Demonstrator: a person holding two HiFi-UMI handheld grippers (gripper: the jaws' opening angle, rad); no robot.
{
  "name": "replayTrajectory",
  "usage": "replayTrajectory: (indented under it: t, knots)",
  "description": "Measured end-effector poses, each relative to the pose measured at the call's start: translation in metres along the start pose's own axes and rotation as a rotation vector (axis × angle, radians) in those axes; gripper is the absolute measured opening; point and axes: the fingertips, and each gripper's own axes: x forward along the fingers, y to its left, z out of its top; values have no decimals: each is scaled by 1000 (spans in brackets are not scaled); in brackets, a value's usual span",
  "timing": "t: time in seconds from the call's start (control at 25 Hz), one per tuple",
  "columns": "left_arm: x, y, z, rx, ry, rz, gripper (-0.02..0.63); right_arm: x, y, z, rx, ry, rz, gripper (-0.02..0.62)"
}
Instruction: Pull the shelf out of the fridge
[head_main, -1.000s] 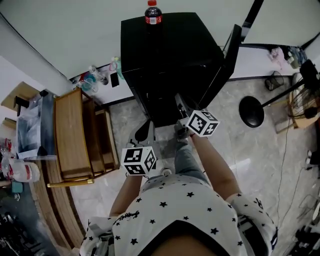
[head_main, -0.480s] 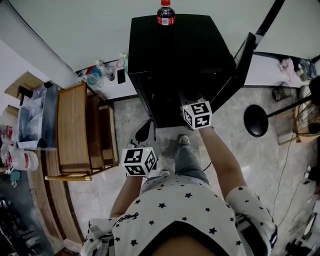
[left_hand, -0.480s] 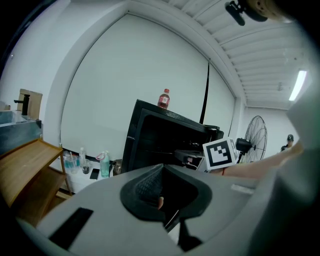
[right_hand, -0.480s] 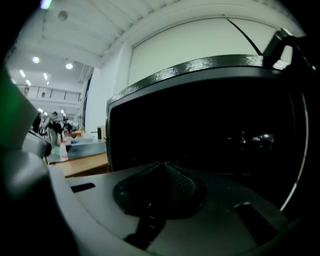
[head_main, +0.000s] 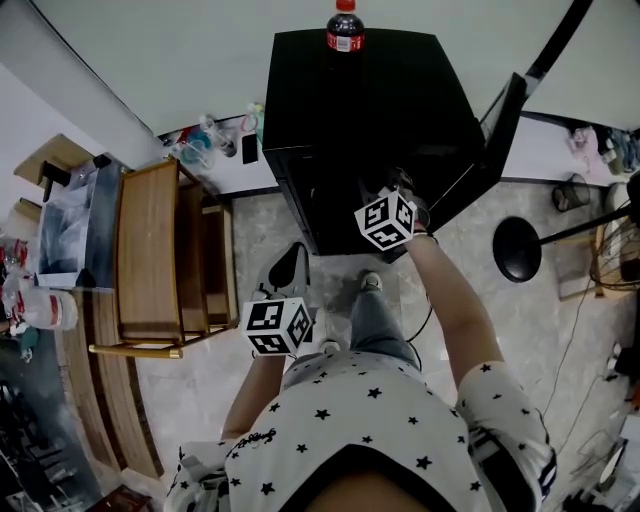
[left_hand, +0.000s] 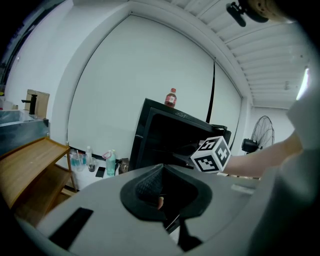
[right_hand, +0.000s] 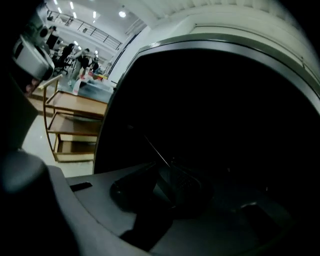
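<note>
The black mini fridge (head_main: 370, 110) stands against the wall with its door (head_main: 500, 130) swung open to the right and a cola bottle (head_main: 344, 25) on top. My right gripper (head_main: 390, 200) reaches into the dark fridge opening. In the right gripper view its jaws (right_hand: 167, 172) have just been opening and stand apart. A thin shelf edge (right_hand: 155, 150) runs toward the gap; it is too dark to tell whether it touches the pads. My left gripper (head_main: 288, 270) hangs in front of the fridge (left_hand: 165, 135), shut on nothing (left_hand: 161, 172).
A wooden shelf cart (head_main: 165, 260) stands left of the fridge. Small bottles (head_main: 200, 150) sit on the floor by the wall. A fan's round base (head_main: 517, 249) rests on the floor at the right. The person's foot (head_main: 368, 283) is just before the fridge.
The right gripper has moved forward into the fridge opening, rolled over, and parted its jaws. The left gripper has stayed nearly in place.
</note>
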Motion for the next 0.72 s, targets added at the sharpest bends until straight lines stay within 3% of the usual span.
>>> replayTrajectory:
  t: [0.32,0.72]
  knots:
    - [-3,7,-2,-10,-2,37,12,25,-2,-13,-348,102,-76,100]
    - [-13,28,-1,-27,-17,111,12,55,-12,-23,-530,169,-141,121]
